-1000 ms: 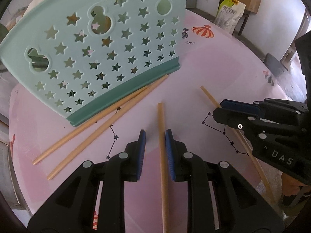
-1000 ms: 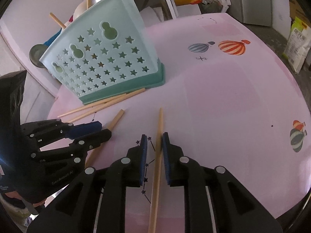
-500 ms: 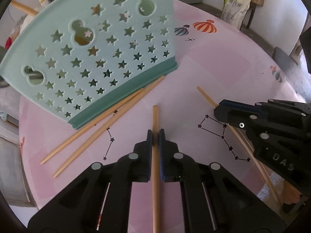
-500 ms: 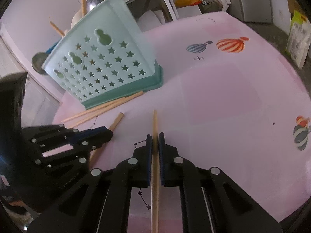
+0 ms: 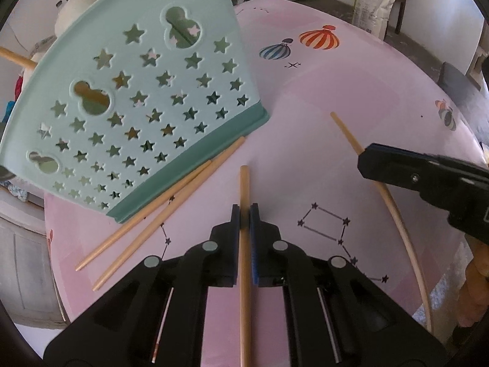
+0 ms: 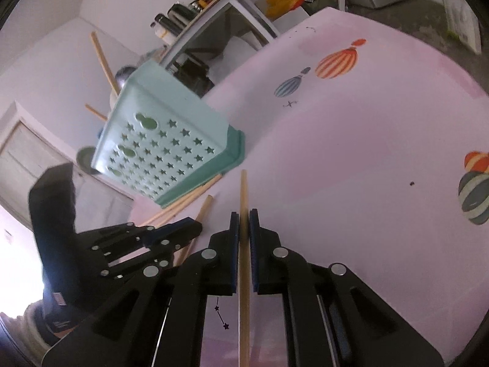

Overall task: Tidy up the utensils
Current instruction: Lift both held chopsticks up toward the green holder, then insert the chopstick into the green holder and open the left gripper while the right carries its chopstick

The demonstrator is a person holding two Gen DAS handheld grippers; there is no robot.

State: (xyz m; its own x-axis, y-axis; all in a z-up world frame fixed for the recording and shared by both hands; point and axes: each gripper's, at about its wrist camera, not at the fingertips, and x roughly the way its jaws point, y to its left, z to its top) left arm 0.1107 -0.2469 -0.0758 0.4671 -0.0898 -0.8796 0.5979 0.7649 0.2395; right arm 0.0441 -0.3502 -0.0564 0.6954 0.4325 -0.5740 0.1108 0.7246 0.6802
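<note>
At the bottom centre of the left wrist view the left gripper is clamped narrow on a chopstick that runs straight up between its blue pads, its blunt end poking out toward the middle of the frame. The right gripper is clamped the same way on its own chopstick at the bottom centre of the right wrist view; in the left view that stick crosses the right side of the frame. So the pick-up looks done for both, and the step in hand is carrying the sticks to the caddy. The next move likely calls for raising each stick, tipping it upright and lowering it through the caddy's open top, which neither view shows from above. Just beyond the left gripper, at centre left, two more chopsticks lie on the table side by side along the caddy's dark green base. The caddy fills the upper left, pale green with star cut-outs. The table is pink, printed with balloons and star patterns. Farther off, top right, stands a printed bag on a grey floor; the right view shows a cluttered shelf at top centre.
</note>
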